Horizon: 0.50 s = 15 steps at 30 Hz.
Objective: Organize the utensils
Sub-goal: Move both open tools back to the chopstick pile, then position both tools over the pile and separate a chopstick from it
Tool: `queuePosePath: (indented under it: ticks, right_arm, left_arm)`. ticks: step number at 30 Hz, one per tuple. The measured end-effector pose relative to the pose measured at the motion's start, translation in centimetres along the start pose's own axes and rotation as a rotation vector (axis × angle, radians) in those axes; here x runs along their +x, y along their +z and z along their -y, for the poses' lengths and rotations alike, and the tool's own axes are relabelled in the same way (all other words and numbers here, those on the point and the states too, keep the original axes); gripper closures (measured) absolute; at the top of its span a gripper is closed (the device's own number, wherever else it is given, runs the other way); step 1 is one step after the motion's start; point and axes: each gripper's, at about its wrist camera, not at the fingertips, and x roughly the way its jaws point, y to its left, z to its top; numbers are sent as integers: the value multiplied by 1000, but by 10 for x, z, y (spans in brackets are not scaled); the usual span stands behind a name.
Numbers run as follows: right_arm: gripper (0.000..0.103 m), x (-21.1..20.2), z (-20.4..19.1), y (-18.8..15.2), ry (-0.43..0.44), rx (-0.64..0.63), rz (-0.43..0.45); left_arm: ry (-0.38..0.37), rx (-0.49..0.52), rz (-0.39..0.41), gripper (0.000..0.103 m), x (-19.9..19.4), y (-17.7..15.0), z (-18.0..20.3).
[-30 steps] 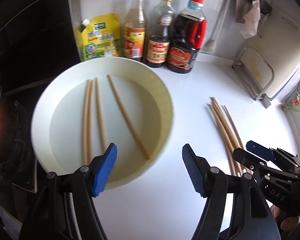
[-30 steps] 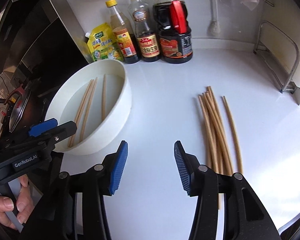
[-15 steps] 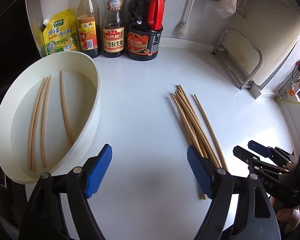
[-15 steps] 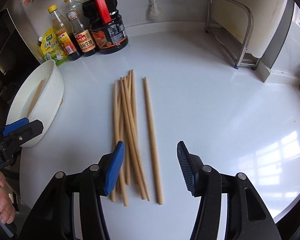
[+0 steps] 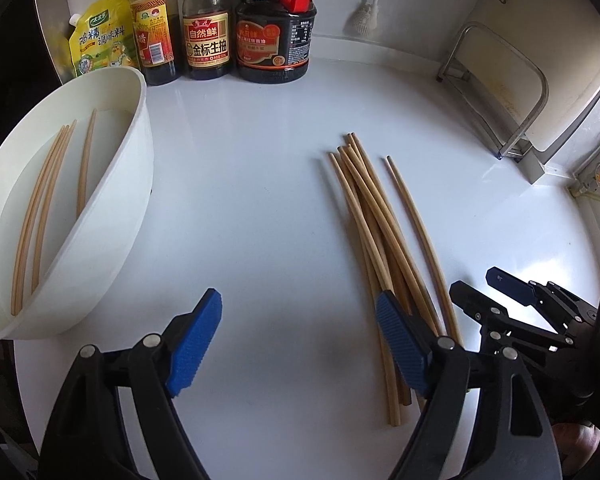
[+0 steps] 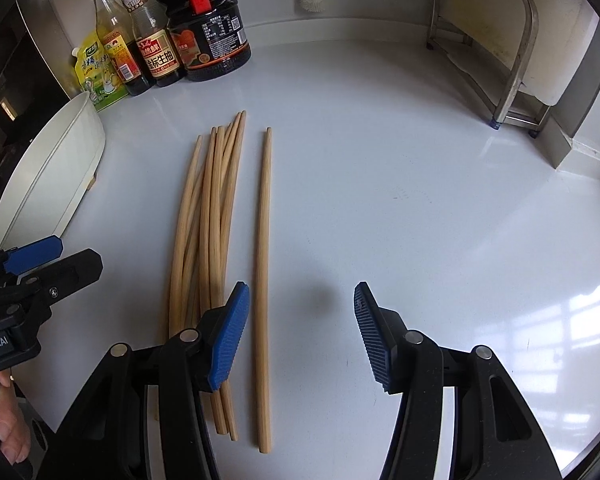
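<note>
While three pale wooden chopsticks [image 5: 40,216] already lie in the round white plastic basin [image 5: 112,216], I judge most work remains: the loose wooden chopstick pile [image 6: 212,216] sits on the white counter [image 6: 420,200]. My left gripper [image 5: 296,344] and right gripper [image 6: 302,332] both hang wide apart, empty.

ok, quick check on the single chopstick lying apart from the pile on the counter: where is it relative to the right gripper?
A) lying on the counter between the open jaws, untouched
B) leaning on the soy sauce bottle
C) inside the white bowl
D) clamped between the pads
A: in the right wrist view the lone chopstick lies flat on the counter, between the spread jaws of the right gripper, neither pad touching it.
</note>
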Motion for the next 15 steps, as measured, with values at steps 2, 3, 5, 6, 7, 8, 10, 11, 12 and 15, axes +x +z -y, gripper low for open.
queuePosePath:
  ticks: [2, 3, 5, 6, 7, 8, 10, 11, 12, 15]
  right_arm:
    - [50, 4, -1, 2, -2, -16, -1]
    - [50, 5, -1, 3, -4, -24, -1]
    - [50, 7, 1, 4, -10, -32, 0]
    - [50, 8, 2, 4, -12, -30, -2]
    - [50, 10, 2, 3, -10, -28, -4]
    - [50, 11, 2, 3, -11, -29, -3]
    - [49, 11, 4, 2, -13, -30, 7]
    - [49, 11, 4, 2, -12, -28, 10]
    - [48, 10, 6, 1, -10, -27, 12]
    - [47, 11, 8, 2, -12, -33, 15]
  left_arm:
    - [3, -5, 1, 25, 3, 0, 2]
    - [3, -6, 0, 25, 5, -1, 3]
    - [8, -7, -2, 25, 8, -1, 6]
    - [11, -8, -4, 25, 10, -1, 7]
    - [12, -10, -6, 25, 12, -1, 8]
    - [12, -12, -7, 25, 13, -1, 9]
    - [9, -14, -6, 25, 15, -1, 11]
    - [9, -13, -4, 25, 16, 0, 13]
    - [10, -13, -1, 25, 17, 0, 14]
    - [3, -24, 0, 25, 22, 3, 17]
